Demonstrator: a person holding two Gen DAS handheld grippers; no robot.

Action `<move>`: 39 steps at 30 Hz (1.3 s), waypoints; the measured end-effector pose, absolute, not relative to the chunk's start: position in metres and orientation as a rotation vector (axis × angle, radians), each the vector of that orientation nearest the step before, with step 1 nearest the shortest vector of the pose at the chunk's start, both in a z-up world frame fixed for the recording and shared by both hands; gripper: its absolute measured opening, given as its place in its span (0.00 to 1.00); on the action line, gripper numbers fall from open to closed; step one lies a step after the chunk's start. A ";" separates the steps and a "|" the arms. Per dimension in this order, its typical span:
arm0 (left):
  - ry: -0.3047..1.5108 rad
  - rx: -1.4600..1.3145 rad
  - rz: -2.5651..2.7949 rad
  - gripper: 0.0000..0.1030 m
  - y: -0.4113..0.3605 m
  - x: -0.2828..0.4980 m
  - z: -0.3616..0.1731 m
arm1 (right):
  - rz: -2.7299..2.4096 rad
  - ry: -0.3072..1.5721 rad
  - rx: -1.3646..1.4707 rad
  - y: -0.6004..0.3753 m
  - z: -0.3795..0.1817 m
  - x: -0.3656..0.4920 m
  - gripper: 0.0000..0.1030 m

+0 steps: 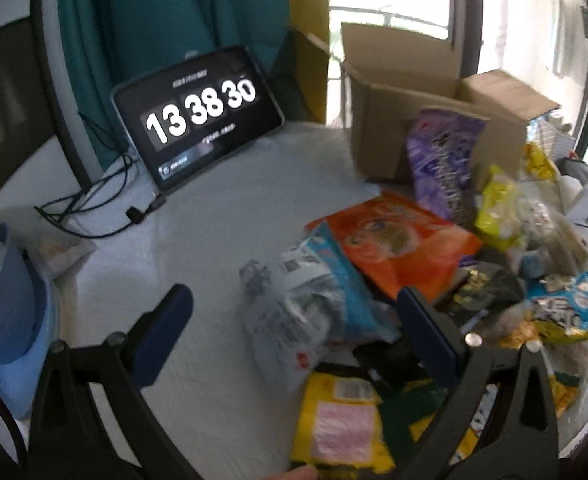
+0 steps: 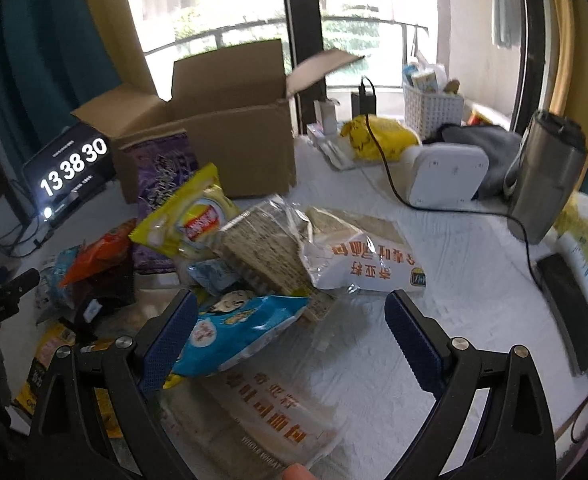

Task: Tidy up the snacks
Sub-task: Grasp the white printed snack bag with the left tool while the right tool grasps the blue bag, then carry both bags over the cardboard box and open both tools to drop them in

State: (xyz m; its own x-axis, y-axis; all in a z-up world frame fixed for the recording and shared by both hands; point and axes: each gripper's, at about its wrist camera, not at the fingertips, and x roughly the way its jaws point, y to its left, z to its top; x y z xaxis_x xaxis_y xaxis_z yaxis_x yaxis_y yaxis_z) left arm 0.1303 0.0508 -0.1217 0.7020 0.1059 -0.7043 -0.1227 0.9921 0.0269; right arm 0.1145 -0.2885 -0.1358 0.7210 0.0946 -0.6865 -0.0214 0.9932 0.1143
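1. My left claw gapes wide and grips nothing; it hangs over the near edge of the snack pile, above a grey and blue packet.
2. My right claw is spread just as wide and is empty too, hovering above a blue bag and a clear bread pack.
3. The cardboard box stands open on the white counter, flaps up, behind the pile.
4. A purple bag leans upright against the box front.
5. A yellow chip bag and an orange bag lie in front of the box, in the heap.
6. A tablet clock reading 13 38 30 stands left of the box.
7. To the right of the box sit a white device with a black cable, and a steel flask.
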 end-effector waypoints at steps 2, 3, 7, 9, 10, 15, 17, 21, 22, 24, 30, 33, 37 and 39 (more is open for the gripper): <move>0.807 -0.019 0.149 1.00 0.057 0.143 -0.130 | 0.067 0.786 0.113 -0.291 -0.141 0.123 0.94; 0.815 -0.014 0.160 1.00 0.060 0.149 -0.133 | 0.064 0.796 0.115 -0.292 -0.144 0.128 0.94; 0.879 -0.026 0.166 1.00 0.070 0.172 -0.151 | 0.092 0.846 0.170 -0.300 -0.153 0.141 0.90; 0.909 -0.040 0.164 1.00 0.072 0.178 -0.159 | 0.125 0.892 0.214 -0.301 -0.159 0.145 0.90; 0.916 -0.039 0.162 0.99 0.072 0.179 -0.160 | 0.136 0.912 0.231 -0.301 -0.163 0.145 0.90; 0.970 -0.081 0.115 0.99 0.074 0.188 -0.175 | 0.246 1.009 0.305 -0.284 -0.184 0.148 0.88; 1.000 -0.122 0.084 0.99 0.078 0.192 -0.182 | 0.255 1.008 0.293 -0.276 -0.184 0.148 0.85; 1.003 -0.162 0.038 0.86 0.081 0.195 -0.187 | 0.222 0.973 0.241 -0.271 -0.178 0.143 0.50; 1.000 -0.170 0.022 0.78 0.081 0.195 -0.186 | 0.222 0.964 0.238 -0.272 -0.176 0.142 0.44; 0.991 -0.155 0.012 0.73 0.078 0.193 -0.183 | 0.227 0.948 0.220 -0.270 -0.173 0.138 0.37; 0.935 -0.170 -0.017 0.67 0.078 0.172 -0.170 | 0.245 0.850 0.106 -0.253 -0.149 0.115 0.27; 0.877 -0.157 -0.014 0.66 0.082 0.158 -0.153 | 0.265 0.802 0.081 -0.249 -0.136 0.108 0.24; 0.794 -0.160 -0.018 0.66 0.087 0.141 -0.125 | 0.287 0.736 0.052 -0.242 -0.115 0.101 0.23; 0.755 -0.159 -0.025 0.66 0.088 0.137 -0.112 | 0.299 0.696 0.031 -0.239 -0.103 0.100 0.23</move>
